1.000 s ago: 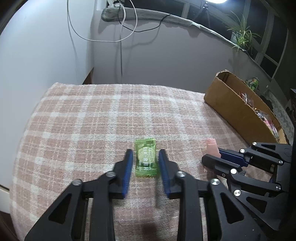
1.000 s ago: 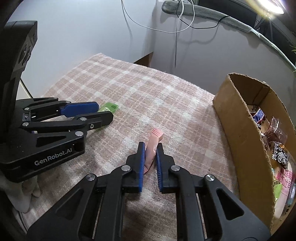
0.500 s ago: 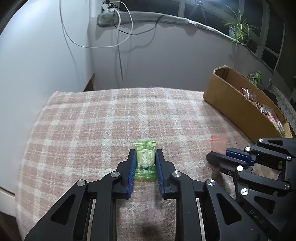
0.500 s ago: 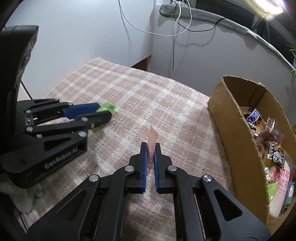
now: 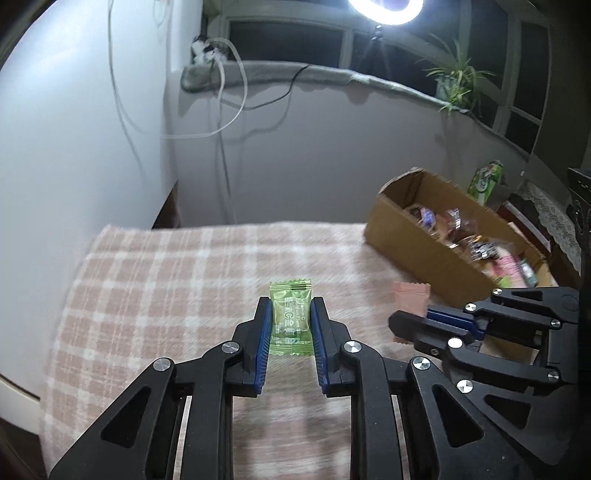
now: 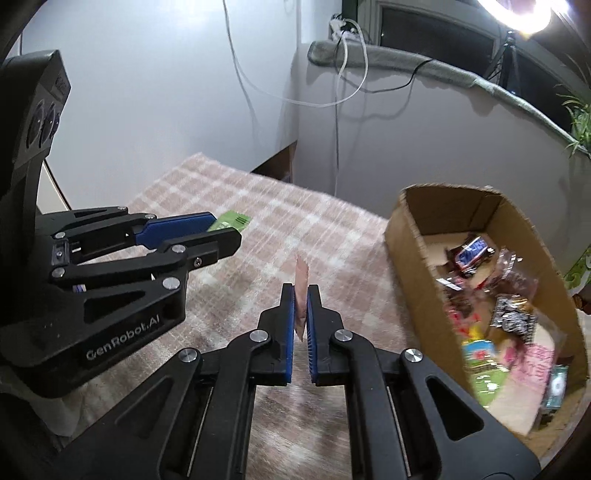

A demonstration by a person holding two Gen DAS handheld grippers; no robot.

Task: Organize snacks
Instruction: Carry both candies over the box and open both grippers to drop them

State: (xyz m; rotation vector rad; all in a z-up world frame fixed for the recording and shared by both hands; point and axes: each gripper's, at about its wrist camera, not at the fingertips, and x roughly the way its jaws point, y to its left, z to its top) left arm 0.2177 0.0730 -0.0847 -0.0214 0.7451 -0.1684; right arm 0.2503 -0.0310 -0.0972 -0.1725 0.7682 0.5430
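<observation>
Now lifted off the checked cloth, left gripper clamps the green candy, right gripper the pink packet.

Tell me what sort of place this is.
Probably a room in a home, set up for recording. A plaid cloth covers the table, a potted plant stands on the window ledge, and a ring light shines above. A cardboard box of snacks sits on the table.

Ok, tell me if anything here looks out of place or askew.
Nothing damaged or spilled. The left gripper is shut on a green packet, held flat; the right gripper is shut on a pink packet, held on edge. The box stands upright on the cloth with its snacks inside.
</observation>
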